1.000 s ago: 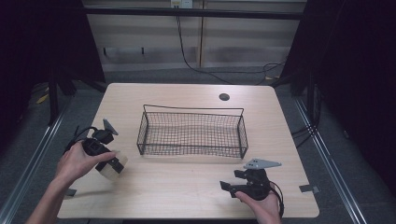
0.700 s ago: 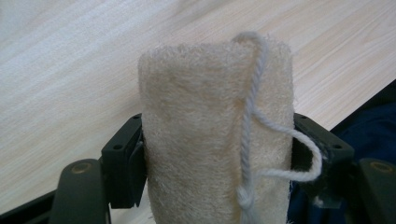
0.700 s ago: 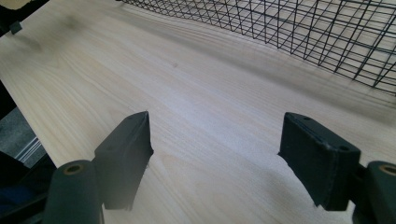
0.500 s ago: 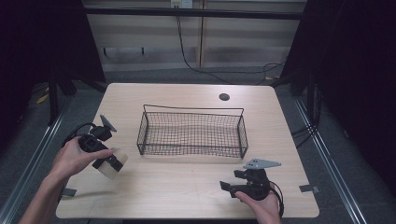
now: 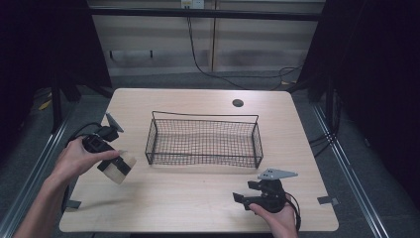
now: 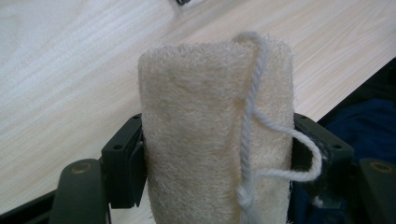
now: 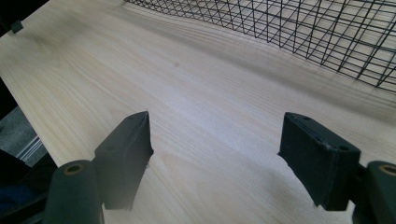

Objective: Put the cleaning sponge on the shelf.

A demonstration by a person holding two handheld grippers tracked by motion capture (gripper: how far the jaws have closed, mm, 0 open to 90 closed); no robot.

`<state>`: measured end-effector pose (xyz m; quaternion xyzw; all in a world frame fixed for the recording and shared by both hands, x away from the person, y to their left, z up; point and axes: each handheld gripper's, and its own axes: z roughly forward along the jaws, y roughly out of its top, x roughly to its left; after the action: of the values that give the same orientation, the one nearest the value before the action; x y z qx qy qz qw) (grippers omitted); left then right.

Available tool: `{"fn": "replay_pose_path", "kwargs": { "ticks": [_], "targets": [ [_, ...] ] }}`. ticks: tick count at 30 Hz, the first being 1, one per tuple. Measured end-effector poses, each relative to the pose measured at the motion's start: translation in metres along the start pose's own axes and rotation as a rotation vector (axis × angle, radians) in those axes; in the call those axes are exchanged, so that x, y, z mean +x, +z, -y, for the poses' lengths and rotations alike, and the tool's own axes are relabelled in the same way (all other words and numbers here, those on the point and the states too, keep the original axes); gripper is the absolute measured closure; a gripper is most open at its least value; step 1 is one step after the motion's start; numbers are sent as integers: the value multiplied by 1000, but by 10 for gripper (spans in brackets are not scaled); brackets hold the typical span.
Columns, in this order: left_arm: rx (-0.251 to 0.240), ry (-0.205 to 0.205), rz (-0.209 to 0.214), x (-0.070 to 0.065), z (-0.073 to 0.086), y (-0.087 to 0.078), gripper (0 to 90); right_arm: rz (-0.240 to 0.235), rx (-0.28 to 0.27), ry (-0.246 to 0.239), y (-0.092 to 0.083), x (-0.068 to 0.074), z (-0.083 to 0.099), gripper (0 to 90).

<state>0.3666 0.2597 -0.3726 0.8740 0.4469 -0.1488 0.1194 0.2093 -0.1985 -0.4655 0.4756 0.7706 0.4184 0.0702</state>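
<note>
My left gripper (image 5: 115,166) is shut on a cream loofah sponge (image 5: 120,167) and holds it just above the table, left of the wire basket (image 5: 204,140). In the left gripper view the sponge (image 6: 205,135) stands upright between the two black jaws, with a grey-white string loop (image 6: 261,154) down its right side. My left gripper (image 6: 217,149) presses it from both sides. My right gripper (image 5: 243,199) rests near the table's front edge, right of centre, with its jaws wide apart. In the right gripper view my right gripper (image 7: 215,149) is open over bare wood.
The black wire basket (image 7: 299,28) stands empty at the table's middle. A round cable hole (image 5: 237,103) sits at the back right. Tape marks (image 5: 327,200) lie near the front corners. The pale wooden table (image 5: 188,198) has free room in front of the basket.
My left hand has lifted the sponge a little off the table. The right hand has stayed where it was.
</note>
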Motion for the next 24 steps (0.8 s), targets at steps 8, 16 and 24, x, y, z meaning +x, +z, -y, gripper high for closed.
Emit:
{"fn": "replay_pose_path", "kwargs": {
  "ticks": [8, 16, 24],
  "targets": [
    [-25, 19, 26, -6, -9, -12, 289, -3, 0, -4, 0, 0, 0, 249],
    [-39, 12, 44, -8, -21, -18, 289, -5, -2, -4, 0, 0, 0, 247],
    [-34, 14, 25, -17, -36, -21, 289, -3, 3, -11, 1, 1, 0, 219]
  ]
}}
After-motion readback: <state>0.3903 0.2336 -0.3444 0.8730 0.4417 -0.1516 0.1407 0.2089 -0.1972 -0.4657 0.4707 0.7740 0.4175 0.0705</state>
